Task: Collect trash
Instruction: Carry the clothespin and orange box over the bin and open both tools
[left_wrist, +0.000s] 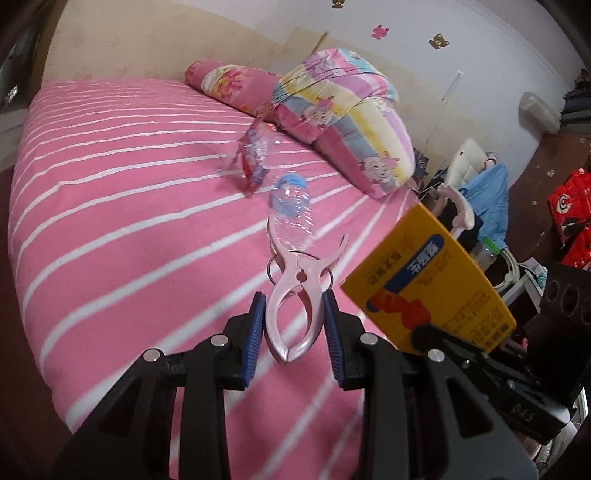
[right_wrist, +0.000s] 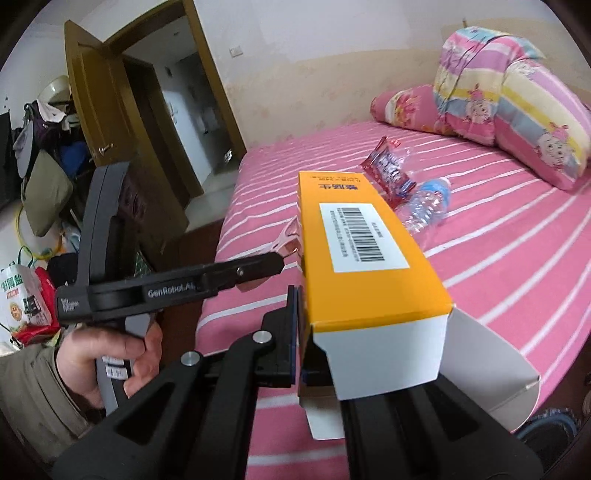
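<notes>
My left gripper (left_wrist: 293, 299) is shut on the handles of a pale pink plastic clip (left_wrist: 295, 273) and holds it over the pink striped bed (left_wrist: 129, 221). In the right wrist view the left gripper (right_wrist: 269, 264) shows from the side, with the clip (right_wrist: 291, 240) at its tip and a hand (right_wrist: 110, 354) on its grip. My right gripper (right_wrist: 301, 332) is shut on the open end of a yellow carton (right_wrist: 369, 258), which also shows in the left wrist view (left_wrist: 424, 273). A crushed clear bottle (left_wrist: 291, 203) (right_wrist: 428, 203) and a red snack wrapper (left_wrist: 253, 155) (right_wrist: 388, 170) lie on the bed ahead.
A folded cartoon quilt (left_wrist: 354, 122) and a pink pillow (left_wrist: 229, 81) sit at the head of the bed. An open wooden door (right_wrist: 103, 110) and hanging bags (right_wrist: 44, 184) stand left of the bed. Cluttered furniture (left_wrist: 472, 192) fills the far side.
</notes>
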